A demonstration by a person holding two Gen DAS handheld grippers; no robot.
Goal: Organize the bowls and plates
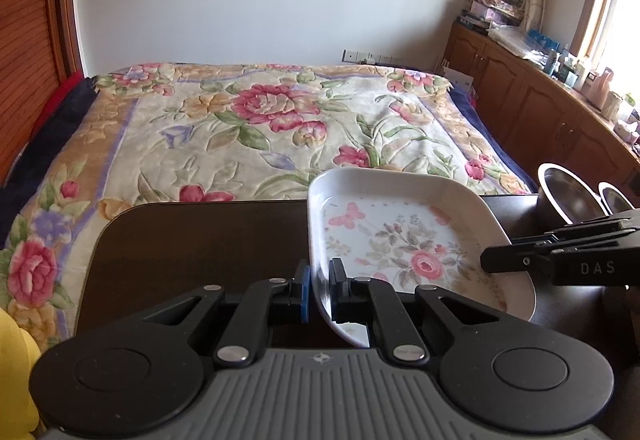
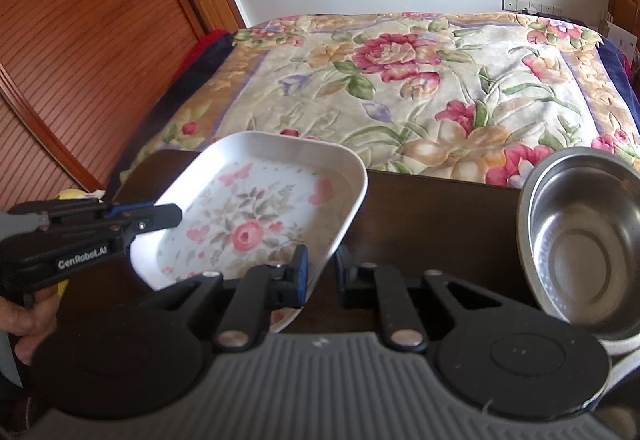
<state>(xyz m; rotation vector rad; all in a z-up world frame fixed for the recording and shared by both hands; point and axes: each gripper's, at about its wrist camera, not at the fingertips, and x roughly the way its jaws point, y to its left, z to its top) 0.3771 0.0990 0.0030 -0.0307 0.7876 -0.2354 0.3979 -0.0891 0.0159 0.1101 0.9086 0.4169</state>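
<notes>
Right at the bottom of the left view, your left gripper (image 1: 319, 290) has its two fingers closed in on the near-left rim of the flowered plate (image 1: 394, 240), one pad on each side of the edge. From the right edge of that frame, your right gripper (image 1: 486, 260) reaches over the plate's opposite rim. In the right view, its fingers (image 2: 301, 276) straddle the plate's lower-right edge with a visible gap on the outer side, so you're bracketing it, not yet clamping. The plate sits tilted above the dark table (image 1: 192, 240), centre-right of the left frame, apparently lifted. Off to the far right, a steel bowl (image 2: 584, 244) waits, with a second bowl's rim (image 1: 614, 197) just beside it in the left view. I'd say you're early on: one plate in hand, nothing stacked yet, both bowls untouched.
</notes>
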